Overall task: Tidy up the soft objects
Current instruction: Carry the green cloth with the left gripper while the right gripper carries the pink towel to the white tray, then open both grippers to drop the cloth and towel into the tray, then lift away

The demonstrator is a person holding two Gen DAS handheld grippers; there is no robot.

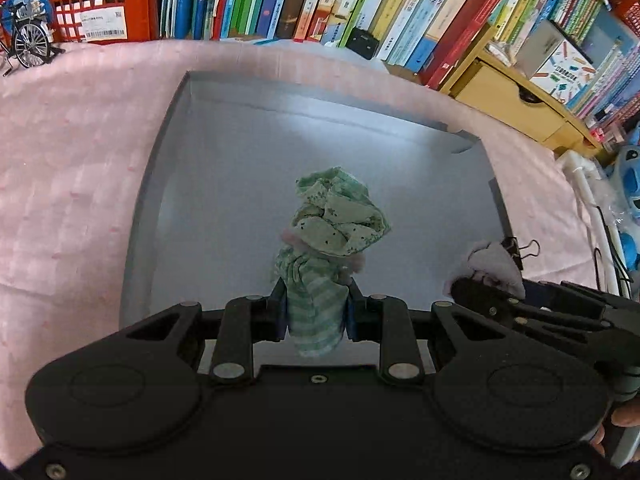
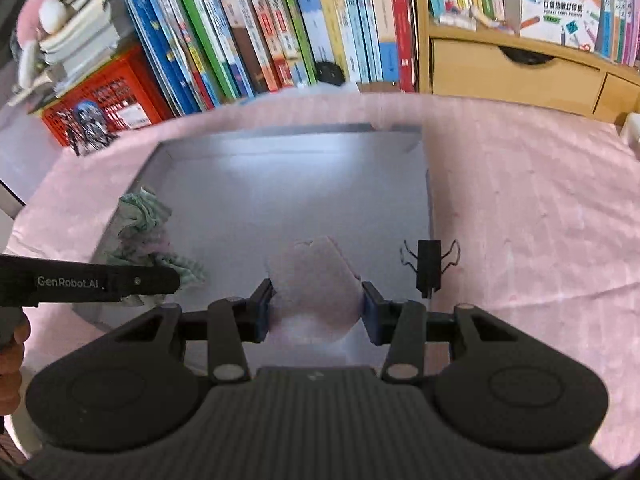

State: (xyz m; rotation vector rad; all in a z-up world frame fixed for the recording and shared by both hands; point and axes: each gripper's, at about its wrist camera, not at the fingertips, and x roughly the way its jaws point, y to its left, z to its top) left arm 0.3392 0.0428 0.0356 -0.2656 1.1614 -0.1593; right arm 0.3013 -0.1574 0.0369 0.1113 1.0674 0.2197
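Note:
A shallow grey tray [image 1: 224, 152] lies on the pink cloth. My left gripper [image 1: 316, 312] is shut on a bunched green cloth [image 1: 336, 216] with striped and dotted parts, held over the tray's near middle. In the right wrist view the green cloth [image 2: 144, 220] hangs at the tray's [image 2: 280, 184] left edge beside the left gripper [image 2: 176, 280]. My right gripper [image 2: 316, 308] is shut on a fluffy pale pink cloth [image 2: 312, 280] over the tray's near right part. The pink cloth [image 1: 492, 260] and right gripper [image 1: 460, 288] also show in the left wrist view.
A black binder clip [image 2: 429, 266] lies on the pink cloth just right of the tray; it also shows in the left wrist view [image 1: 520, 248]. Behind stand a row of books [image 2: 280, 28], a red crate [image 1: 80, 0], a model bicycle [image 1: 28, 40] and wooden drawers [image 2: 512, 76].

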